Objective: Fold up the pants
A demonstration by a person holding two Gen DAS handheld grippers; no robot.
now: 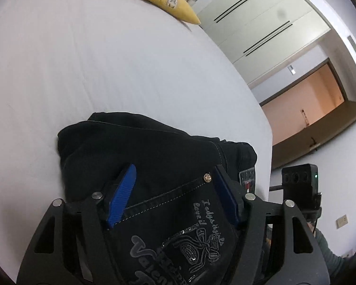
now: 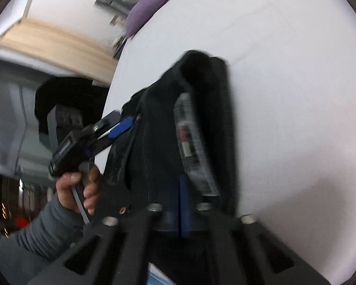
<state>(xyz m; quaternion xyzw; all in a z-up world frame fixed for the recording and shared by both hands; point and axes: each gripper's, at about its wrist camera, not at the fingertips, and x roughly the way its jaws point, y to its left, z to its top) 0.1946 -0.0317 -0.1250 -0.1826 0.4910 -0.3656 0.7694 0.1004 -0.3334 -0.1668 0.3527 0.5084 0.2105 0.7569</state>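
Observation:
The black denim pants (image 1: pixel 152 147) lie bunched and folded on the white bed (image 1: pixel 83 59), near its right edge. My left gripper (image 1: pixel 173 185) stands with its blue pads (image 1: pixel 123 194) wide apart around the back pocket with grey embroidery. It is open, with cloth between the pads. In the right wrist view, which is blurred, my right gripper (image 2: pixel 182 190) has its blue pads (image 2: pixel 184 204) pressed together on the pants (image 2: pixel 159 142) at the waistband, next to a grey label (image 2: pixel 192 142). The left gripper also shows there (image 2: pixel 121 125), held by a hand.
A yellow pillow (image 1: pixel 168 0) and a purple pillow (image 2: pixel 147 9) lie at the far end of the bed. The bed's edge (image 1: pixel 265 142) runs close beside the pants. White wardrobe doors (image 1: pixel 261 19) and an open doorway (image 1: pixel 308 104) stand beyond it.

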